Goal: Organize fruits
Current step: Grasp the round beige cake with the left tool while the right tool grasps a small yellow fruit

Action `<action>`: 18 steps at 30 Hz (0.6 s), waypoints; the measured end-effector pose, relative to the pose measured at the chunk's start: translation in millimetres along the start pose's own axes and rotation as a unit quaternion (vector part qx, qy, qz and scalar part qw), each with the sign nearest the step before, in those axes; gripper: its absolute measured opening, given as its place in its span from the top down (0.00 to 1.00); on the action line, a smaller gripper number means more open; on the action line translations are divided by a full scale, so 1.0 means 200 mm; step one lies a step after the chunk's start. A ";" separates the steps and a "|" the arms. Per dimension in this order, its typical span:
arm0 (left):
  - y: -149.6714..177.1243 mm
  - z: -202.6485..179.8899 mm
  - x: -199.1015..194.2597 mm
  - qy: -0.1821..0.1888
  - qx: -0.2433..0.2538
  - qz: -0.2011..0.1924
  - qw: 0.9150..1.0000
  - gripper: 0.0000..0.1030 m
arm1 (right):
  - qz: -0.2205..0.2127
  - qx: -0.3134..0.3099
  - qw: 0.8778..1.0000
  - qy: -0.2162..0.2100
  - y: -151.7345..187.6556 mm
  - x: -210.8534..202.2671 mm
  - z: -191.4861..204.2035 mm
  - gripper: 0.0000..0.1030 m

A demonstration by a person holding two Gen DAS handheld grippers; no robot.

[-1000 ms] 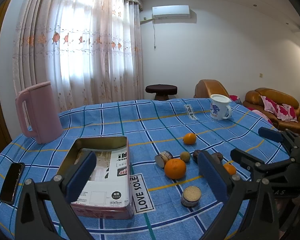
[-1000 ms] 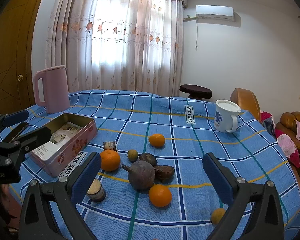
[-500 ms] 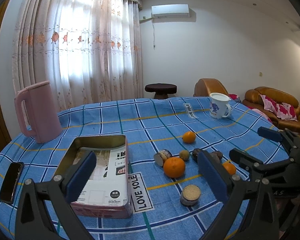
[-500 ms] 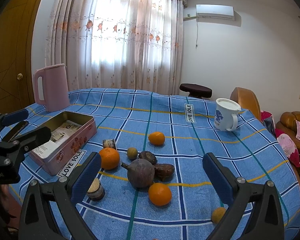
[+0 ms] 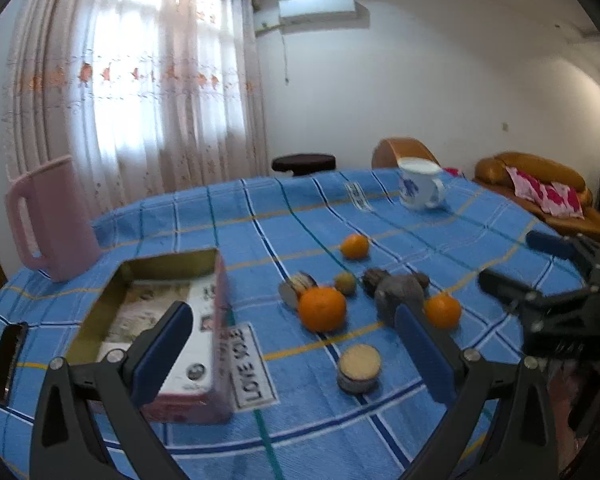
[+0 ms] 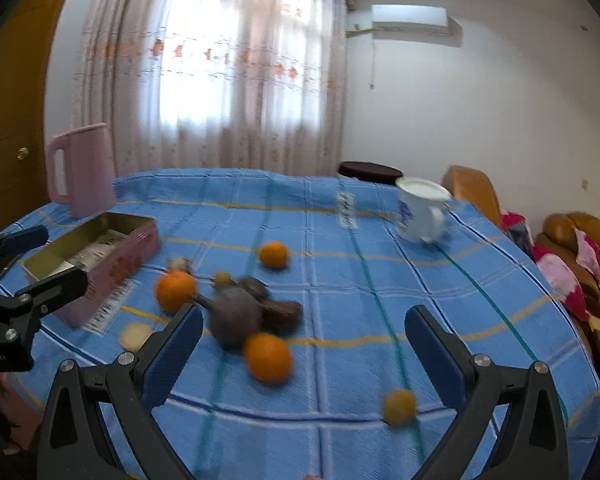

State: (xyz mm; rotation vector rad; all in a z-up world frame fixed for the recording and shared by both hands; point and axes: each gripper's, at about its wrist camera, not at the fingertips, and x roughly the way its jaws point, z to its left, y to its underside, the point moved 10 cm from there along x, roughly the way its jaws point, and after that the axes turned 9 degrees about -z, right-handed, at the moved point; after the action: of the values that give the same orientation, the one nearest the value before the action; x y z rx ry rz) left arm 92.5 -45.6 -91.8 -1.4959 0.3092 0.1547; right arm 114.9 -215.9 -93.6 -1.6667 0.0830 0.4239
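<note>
Both sets of tongs are spread wide with nothing in them, so I'd say we're right at the start: lining up for the first pick, nothing sorted yet. The left tongs (image 5: 296,344) hang over the near edge of the bench (image 5: 340,208), with the tin (image 5: 168,320) just to their left. The tin is open, only a paper card lying inside, no fruit in it.

The fruit is all loose on the blue cloth, right of the tin. There's a big orange (image 5: 322,309) closest to the tin, another orange (image 6: 268,358) sitting right in front of the right tongs (image 6: 304,344), a third orange (image 6: 274,254) further back, a dark beet-looking lump (image 6: 236,316) in the middle with a couple of brown things touching it, and a small yellow fruit (image 6: 399,407) off on its own near the right tongs. Two little round jars are mixed in too, not fruit as far as I can tell.

The right view is smeared, so exact spacing is iffy.

Next move, my guess: drop the right tongs over the nearest orange and close gently across its widest part. Round fruit will roll if nudged from one side, and the beet is almost touching it, so come in from above.
</note>
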 end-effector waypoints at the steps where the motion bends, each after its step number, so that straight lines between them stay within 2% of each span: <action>1: 0.02 -0.02 0.01 0.005 0.002 0.006 1.000 0.00 | 0.003 0.006 1.000 0.005 0.03 -0.01 -0.04 0.01; 7: 0.12 -0.12 0.09 0.033 0.008 0.037 0.999 0.02 | 0.018 0.044 0.999 0.021 0.16 -0.04 -0.22 0.02; 8: 0.13 -0.13 0.11 0.036 0.008 0.043 0.998 0.05 | 0.021 0.046 0.999 0.021 0.17 -0.03 -0.24 0.06; 9: 0.15 -0.14 0.12 0.040 0.008 0.049 0.998 0.08 | 0.026 0.048 0.998 0.019 0.19 -0.02 -0.25 0.15; 11: 0.17 -0.15 0.15 0.046 0.005 0.060 0.997 0.11 | 0.037 0.056 0.998 0.007 0.23 0.01 -0.26 0.25; 13: 0.19 -0.15 0.17 0.050 -0.001 0.069 0.996 0.13 | 0.048 0.061 0.997 0.004 0.27 0.03 -0.26 0.25; 16: 0.21 -0.16 0.20 0.059 -0.006 0.079 0.995 0.21 | 0.052 0.061 0.997 0.011 0.30 0.04 -0.28 0.26; 18: 0.22 -0.17 0.21 0.066 -0.009 0.084 0.994 0.25 | 0.053 0.065 0.996 0.015 0.31 0.04 -0.30 0.36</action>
State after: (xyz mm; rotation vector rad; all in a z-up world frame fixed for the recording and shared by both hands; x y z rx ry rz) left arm 116.6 -79.9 -148.1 -1.5008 0.5420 0.1940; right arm 118.0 -281.3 -150.1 -1.5441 0.2178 0.4645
